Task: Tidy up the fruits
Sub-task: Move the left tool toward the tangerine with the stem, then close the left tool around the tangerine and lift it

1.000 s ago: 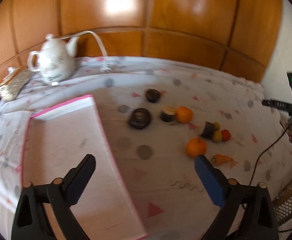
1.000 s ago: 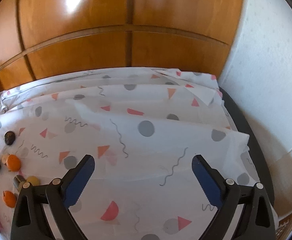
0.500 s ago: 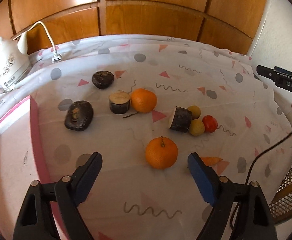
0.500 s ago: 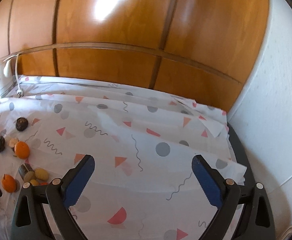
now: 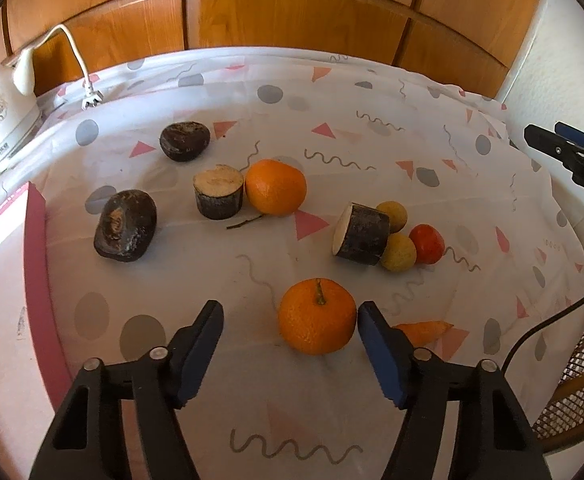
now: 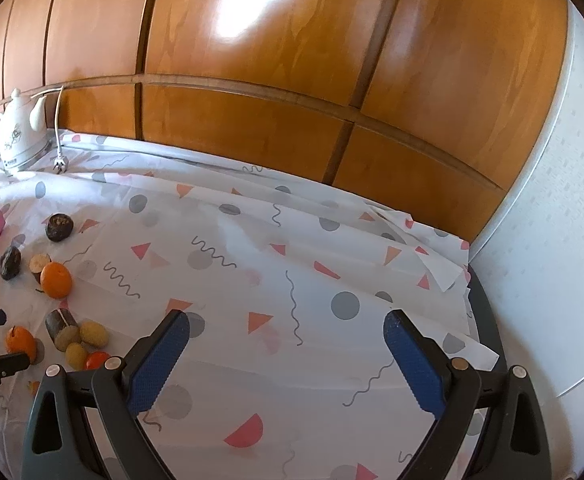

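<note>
fruits [image 5: 315, 316] on patterned tablecloth [image 5: 371, 152], wood-panelled wall [image 6: 252, 80]

The left hand-held gripper [image 5: 290, 322] has come forward and down over the table [image 5: 331, 420], away from the pink-edged tray [image 5: 36, 280] that filled its lower left view a second ago. Its jaws, wide apart then, are closing, and the near orange [image 5: 315, 316] that lay well ahead now sits between them, close to the right pad with a gap on the left. The right hand-held gripper [image 6: 288, 354] has rolled and swung left, so the kettle [image 6: 20, 136] and more of the fruit have come into its view.
</note>
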The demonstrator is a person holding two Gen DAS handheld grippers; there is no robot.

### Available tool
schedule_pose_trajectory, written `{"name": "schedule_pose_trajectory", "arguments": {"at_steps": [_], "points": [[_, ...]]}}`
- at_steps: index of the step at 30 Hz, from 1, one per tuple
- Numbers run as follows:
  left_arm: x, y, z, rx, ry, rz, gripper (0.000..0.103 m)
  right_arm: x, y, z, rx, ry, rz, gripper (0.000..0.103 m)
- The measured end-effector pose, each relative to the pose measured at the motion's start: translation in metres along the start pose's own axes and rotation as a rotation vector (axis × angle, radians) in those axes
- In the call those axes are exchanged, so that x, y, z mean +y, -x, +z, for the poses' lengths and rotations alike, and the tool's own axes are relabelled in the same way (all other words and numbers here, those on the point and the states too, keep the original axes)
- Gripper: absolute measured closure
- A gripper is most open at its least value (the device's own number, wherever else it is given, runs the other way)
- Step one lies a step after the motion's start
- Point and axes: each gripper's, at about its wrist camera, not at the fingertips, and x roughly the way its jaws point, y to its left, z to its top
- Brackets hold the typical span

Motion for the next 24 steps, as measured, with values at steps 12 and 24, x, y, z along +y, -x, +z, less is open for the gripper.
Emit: {"name": "schedule_pose_trajectory", "arguments": {"at_steps": [12, 24], "points": [[-0.001, -0.007, -0.002, -0.018, 0.003, -0.026, 0.064, 0.006, -0.004, -0.001, 0.015, 0.033, -0.004, 0.004], [0.025, 0.016, -0.009, -0.056, 0.116, -0.046, 0.064, 0.026, -0.015, -0.008, 0.07, 0.108, 0.071, 0.006]]}}
